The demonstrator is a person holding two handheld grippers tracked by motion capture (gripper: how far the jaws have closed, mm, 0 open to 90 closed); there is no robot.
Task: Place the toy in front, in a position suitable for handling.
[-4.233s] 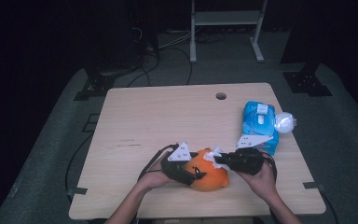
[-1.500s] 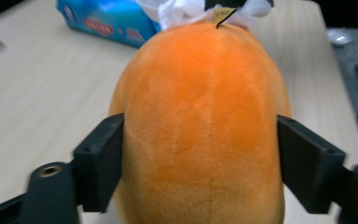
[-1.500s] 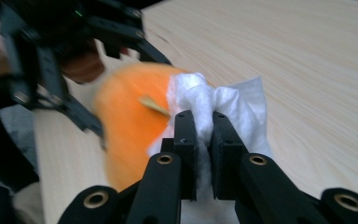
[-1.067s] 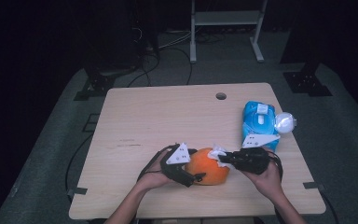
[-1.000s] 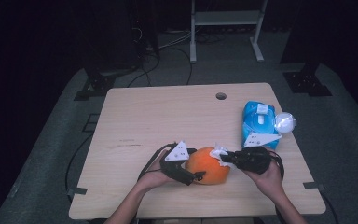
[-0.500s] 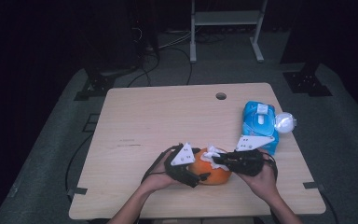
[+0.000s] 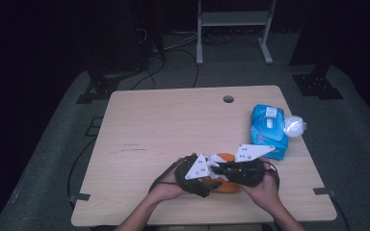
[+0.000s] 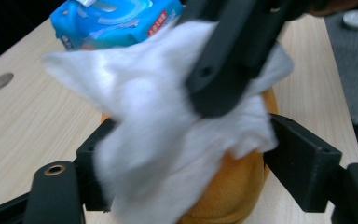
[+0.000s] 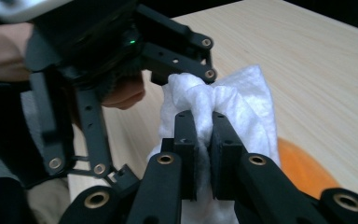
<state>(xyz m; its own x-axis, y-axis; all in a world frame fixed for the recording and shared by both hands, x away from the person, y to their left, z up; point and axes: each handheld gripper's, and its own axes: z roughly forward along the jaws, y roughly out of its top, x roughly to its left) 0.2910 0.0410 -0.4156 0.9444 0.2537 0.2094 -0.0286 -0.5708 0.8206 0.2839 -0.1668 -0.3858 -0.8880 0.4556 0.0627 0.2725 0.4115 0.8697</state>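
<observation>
Wooden table (image 7: 164,125), white wipe (image 9: 233,107) upright over orange ball (image 8: 235,186)

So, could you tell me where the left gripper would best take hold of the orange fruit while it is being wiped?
Probably across its rounded flanks, coming in level from the person's side: the orange fruit sits low on the table, and the white wipe covers its top.

- You hold a white wipe (image 9: 233,107) in black jaws.
- Your other gripper (image 8: 186,158) is black too, with brass-coloured screws.
- The round thing (image 8: 233,186) under the wipe is orange.
- The wipes pack (image 7: 269,131) is bright blue with a white lid.
- The table (image 7: 164,125) is pale wood with thin streaks.
</observation>
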